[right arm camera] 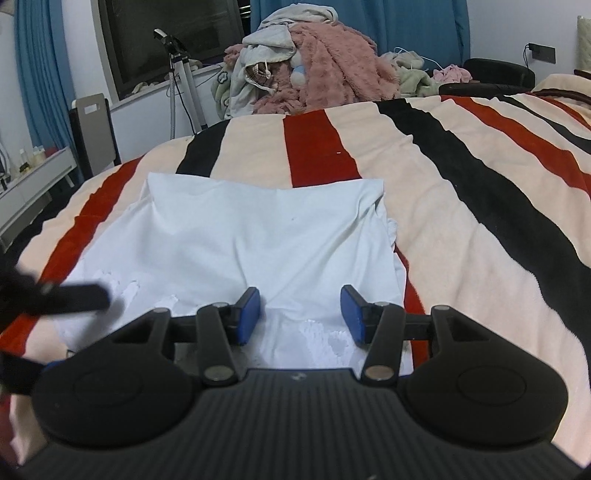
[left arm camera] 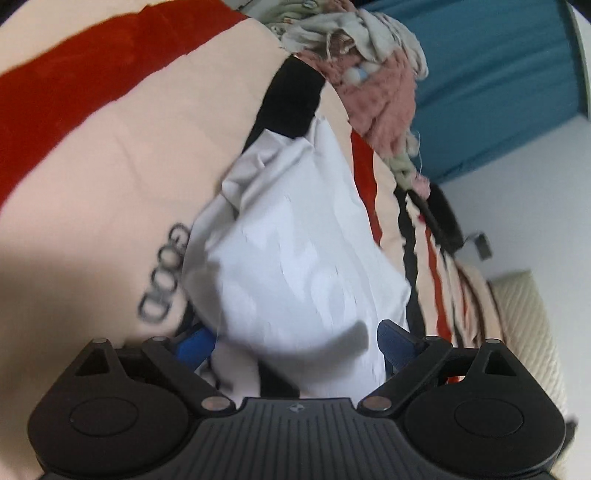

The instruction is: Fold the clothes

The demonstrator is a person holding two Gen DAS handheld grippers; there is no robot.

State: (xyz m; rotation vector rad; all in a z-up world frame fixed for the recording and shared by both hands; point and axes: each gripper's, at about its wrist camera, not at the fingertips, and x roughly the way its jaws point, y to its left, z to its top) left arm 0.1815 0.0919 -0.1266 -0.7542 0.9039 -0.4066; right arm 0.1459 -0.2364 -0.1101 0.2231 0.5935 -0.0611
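"GOOD" (left arm camera: pixel 162 275), somewhat blurred, in dark outlined letters on the striped blanket (left arm camera: pixel 129 147)

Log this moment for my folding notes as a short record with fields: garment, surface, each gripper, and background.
garment: white garment, partly folded, far edge turned over, lying flat
surface: striped blanket in cream, red and black, on a bed
left gripper: open, white cloth bunched between its blue pads; picture blurred
right gripper: open, low over the near edge of the garment, gripping nothing
background: heap of clothes at the far end of the bed, blue curtains behind
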